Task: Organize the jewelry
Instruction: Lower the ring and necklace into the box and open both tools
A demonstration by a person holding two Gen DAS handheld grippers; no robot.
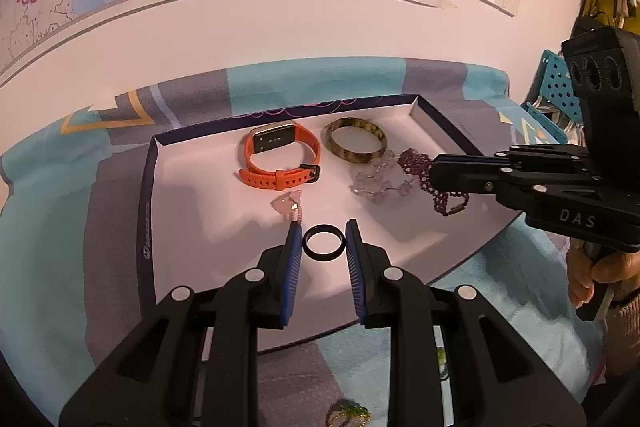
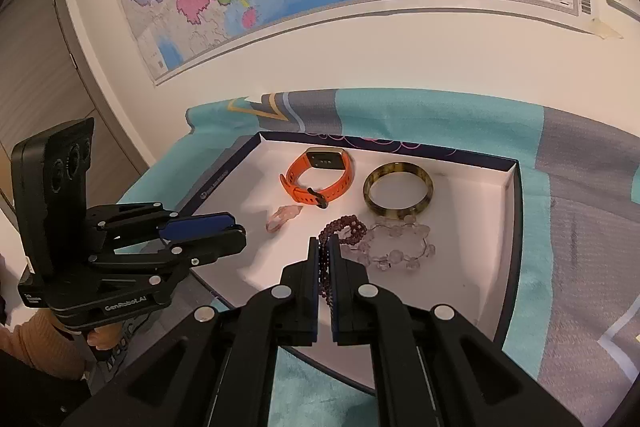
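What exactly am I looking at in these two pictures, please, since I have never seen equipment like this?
A person holds a two-finger gripper in each hand; each carries a fisheye camera looking along its fingers. In the left camera's picture, the left gripper is open around a black ring. In the right camera's picture, the right gripper is shut on a dark purple bead bracelet. Both work over a white tray on a patterned cloth. In it lie an orange watch, a mottled bangle, a pink pendant and clear beads.
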